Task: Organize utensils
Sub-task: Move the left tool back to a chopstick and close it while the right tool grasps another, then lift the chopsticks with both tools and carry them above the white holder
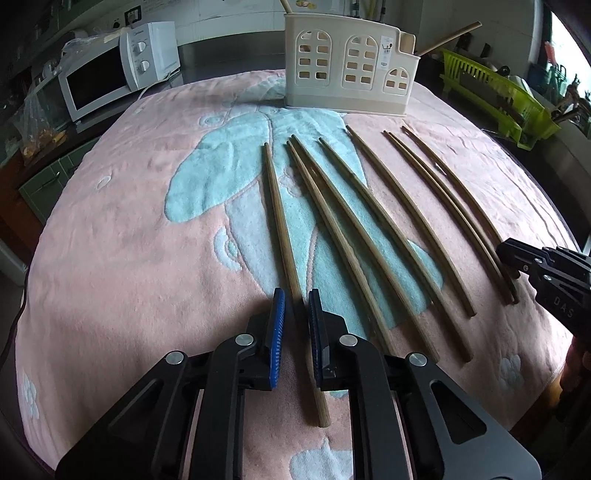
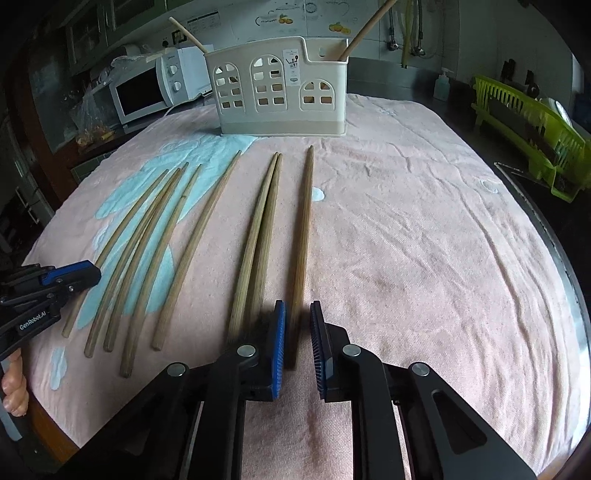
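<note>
Pink towel (image 1: 129, 221) w/ a pale-blue print covers the tabletop. Eight wooden chopsticks lie on it in a loose fan, thin tips toward 12 o'clock.

The leftmost chopstick (image 1: 280, 229) runs between the blue pads of the left gripper (image 1: 296, 295), w/ its thick end lying under the claw toward 6 o'clock. The claw is nearly pressed together around it. A sliver of towel seems to show on each side, so I can't tell if the pads actually bite.

The rightmost chopstick (image 2: 303, 240) lies between the pads of the right gripper (image 2: 298, 306). That claw is pressed about as tight as it goes and pinches the stick near its thick end.

The six other chopsticks (image 1: 369, 229) lie between those two. Some touch in pairs and the rest lie apart.

At 12 o'clock, at the far edge of the towel, stands a cream utensil holder (image 1: 347, 74) (cut-outs like little arched windows). Two more sticks (image 2: 364, 29) lean inside it, one at each end.

Off the towel there's a white microwave (image 1: 110, 74) at approx 10 o'clock and a lime-green dish rack (image 1: 495, 92) at approx 2 o'clock. In the right wrist view a bit of the person's fingers (image 2: 14, 391) shows at 8 o'clock, below the left claw's frame.
</note>
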`<action>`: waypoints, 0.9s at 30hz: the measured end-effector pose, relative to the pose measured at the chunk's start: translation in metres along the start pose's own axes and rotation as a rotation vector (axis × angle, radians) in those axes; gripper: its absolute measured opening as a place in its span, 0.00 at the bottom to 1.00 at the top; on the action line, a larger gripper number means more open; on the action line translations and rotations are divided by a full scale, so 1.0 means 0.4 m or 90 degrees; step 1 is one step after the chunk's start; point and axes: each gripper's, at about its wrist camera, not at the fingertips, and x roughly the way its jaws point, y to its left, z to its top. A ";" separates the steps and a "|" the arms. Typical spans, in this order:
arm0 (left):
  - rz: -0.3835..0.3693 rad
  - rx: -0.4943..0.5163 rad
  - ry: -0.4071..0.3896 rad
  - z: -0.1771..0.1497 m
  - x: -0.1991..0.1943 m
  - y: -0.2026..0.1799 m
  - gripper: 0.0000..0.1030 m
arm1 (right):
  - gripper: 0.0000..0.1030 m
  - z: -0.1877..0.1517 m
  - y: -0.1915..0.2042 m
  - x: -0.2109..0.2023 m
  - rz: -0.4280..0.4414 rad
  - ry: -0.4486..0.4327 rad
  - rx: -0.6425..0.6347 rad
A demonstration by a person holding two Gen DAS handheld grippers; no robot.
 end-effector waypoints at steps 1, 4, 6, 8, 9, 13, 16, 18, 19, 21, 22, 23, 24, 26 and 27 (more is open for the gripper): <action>0.003 0.002 0.000 0.000 0.000 -0.002 0.12 | 0.09 -0.001 0.002 0.000 -0.007 -0.001 -0.005; 0.001 0.002 0.002 0.001 0.000 0.000 0.12 | 0.07 -0.001 -0.007 -0.002 -0.003 -0.004 0.002; -0.004 -0.004 0.002 0.002 -0.002 0.004 0.11 | 0.07 -0.003 -0.015 -0.010 -0.001 -0.007 0.007; -0.012 -0.002 0.000 0.003 -0.005 0.007 0.07 | 0.07 -0.002 -0.020 -0.027 0.001 -0.017 0.010; -0.017 -0.002 -0.001 0.003 -0.007 0.008 0.07 | 0.07 0.001 -0.022 -0.039 0.001 -0.024 0.009; -0.028 -0.003 -0.023 0.009 -0.029 0.016 0.07 | 0.07 0.025 -0.029 -0.098 0.011 -0.066 0.011; -0.039 -0.009 -0.045 0.019 -0.054 0.027 0.07 | 0.07 0.051 -0.031 -0.144 0.017 -0.101 0.010; -0.046 -0.015 -0.059 0.027 -0.072 0.036 0.07 | 0.07 0.068 -0.034 -0.170 0.022 -0.121 0.010; -0.051 -0.016 -0.069 0.033 -0.083 0.039 0.06 | 0.07 0.080 -0.036 -0.185 0.027 -0.134 0.010; -0.054 -0.018 -0.085 0.042 -0.099 0.046 0.06 | 0.07 0.102 -0.038 -0.203 0.037 -0.149 0.012; -0.058 -0.018 -0.094 0.048 -0.108 0.049 0.06 | 0.07 0.116 -0.041 -0.212 0.045 -0.159 0.014; -0.057 -0.019 -0.102 0.053 -0.115 0.052 0.06 | 0.07 0.127 -0.042 -0.219 0.050 -0.166 0.015; -0.056 -0.020 -0.109 0.057 -0.120 0.054 0.06 | 0.07 0.138 -0.042 -0.225 0.054 -0.171 0.016; -0.056 -0.023 -0.125 0.066 -0.131 0.060 0.05 | 0.07 0.161 -0.042 -0.236 0.058 -0.185 0.014; -0.055 -0.024 -0.134 0.071 -0.137 0.062 0.05 | 0.07 0.171 -0.040 -0.241 0.058 -0.192 0.011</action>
